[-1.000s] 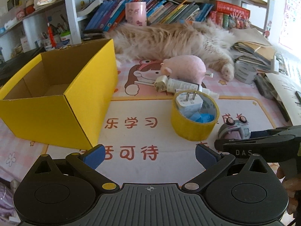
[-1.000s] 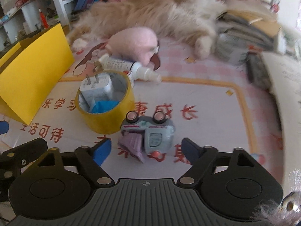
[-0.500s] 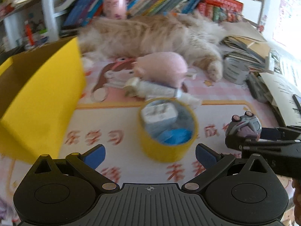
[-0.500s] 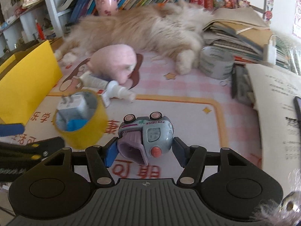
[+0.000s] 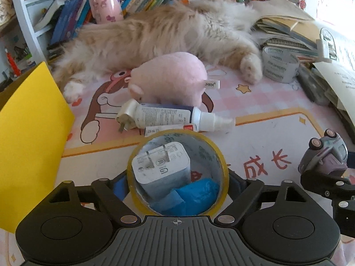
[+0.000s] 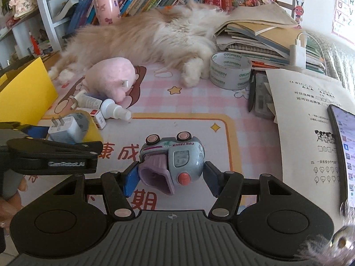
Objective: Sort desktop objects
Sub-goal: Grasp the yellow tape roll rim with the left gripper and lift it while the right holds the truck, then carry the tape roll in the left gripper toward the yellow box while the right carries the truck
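Note:
My left gripper is closed around a yellow tape roll that holds a white charger plug and a blue scrap. My right gripper is shut on a grey-blue toy truck, upside down and lifted off the mat; the truck also shows in the left wrist view. A pink plush pig, a white spray bottle and a small plug lie behind the roll. The yellow box stands at the left.
A long-haired cat lies across the back of the desk. A grey tape roll, stacked books, a worksheet and a phone sit at the right. A bookshelf with a pink mug is behind.
My left gripper moved forward and closed around the yellow tape roll. My right gripper closed on the toy truck and lifted it off the mat.

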Available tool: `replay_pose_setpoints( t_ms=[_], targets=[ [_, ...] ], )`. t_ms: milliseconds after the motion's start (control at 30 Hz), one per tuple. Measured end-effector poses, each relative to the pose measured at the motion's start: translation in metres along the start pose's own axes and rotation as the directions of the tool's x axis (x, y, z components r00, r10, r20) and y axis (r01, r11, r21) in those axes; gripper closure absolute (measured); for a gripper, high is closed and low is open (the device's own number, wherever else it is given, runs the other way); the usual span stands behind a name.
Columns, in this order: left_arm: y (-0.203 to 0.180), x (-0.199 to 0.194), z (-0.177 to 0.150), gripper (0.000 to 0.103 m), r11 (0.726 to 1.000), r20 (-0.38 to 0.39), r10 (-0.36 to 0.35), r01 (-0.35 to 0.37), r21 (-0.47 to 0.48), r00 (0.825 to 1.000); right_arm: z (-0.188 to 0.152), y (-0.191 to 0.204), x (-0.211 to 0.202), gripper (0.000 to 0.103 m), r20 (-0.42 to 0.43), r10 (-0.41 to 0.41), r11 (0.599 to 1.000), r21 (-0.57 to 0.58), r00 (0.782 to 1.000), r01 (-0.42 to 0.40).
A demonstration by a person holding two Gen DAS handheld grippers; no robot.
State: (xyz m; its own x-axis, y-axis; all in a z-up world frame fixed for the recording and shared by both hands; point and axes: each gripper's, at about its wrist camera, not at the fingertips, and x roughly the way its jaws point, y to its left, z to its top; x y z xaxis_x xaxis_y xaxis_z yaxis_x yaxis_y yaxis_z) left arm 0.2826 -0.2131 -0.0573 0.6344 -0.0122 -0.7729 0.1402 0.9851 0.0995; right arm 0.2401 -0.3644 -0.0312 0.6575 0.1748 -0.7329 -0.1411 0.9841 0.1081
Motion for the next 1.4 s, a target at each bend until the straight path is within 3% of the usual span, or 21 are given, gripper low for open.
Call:
replay_pose_setpoints(
  t_ms=[100, 333, 600, 1033, 1400],
  targets=[
    [0.001, -0.008, -0.002, 0.018, 1.0, 0.013, 0.003, -0.003, -0.018, 1.0, 0.0, 0.0, 0.0, 0.045, -0.005, 0.004, 1.0, 0.003, 1.0, -0.004],
    [0.009, -0.052, 0.003, 0.018, 0.997, 0.149, 0.006, 0.004, -0.071, 0.989, 0.0, 0.005, -0.002, 0.045, 0.016, 0.019, 1.0, -0.014, 1.0, -0.019],
    [0.011, -0.081, -0.006, 0.018, 0.997, 0.204, 0.028, -0.013, -0.073, 0.979, 0.003, 0.013, -0.006, 0.045, 0.042, 0.057, 0.998, -0.036, 0.998, -0.055],
    [0.033, -0.11, -0.045, 0.018, 0.995, 0.175, 0.042, -0.025, -0.1, 0.984, -0.002, 0.04, -0.018, 0.045, 0.056, 0.084, 0.992, -0.103, 0.995, -0.078],
    [0.061, -0.132, -0.069, 0.018, 0.998, 0.196, 0.023, -0.013, -0.055, 0.98, -0.012, 0.072, -0.032, 0.045, 0.065, 0.069, 0.996, -0.067, 0.995, -0.065]
  ],
)
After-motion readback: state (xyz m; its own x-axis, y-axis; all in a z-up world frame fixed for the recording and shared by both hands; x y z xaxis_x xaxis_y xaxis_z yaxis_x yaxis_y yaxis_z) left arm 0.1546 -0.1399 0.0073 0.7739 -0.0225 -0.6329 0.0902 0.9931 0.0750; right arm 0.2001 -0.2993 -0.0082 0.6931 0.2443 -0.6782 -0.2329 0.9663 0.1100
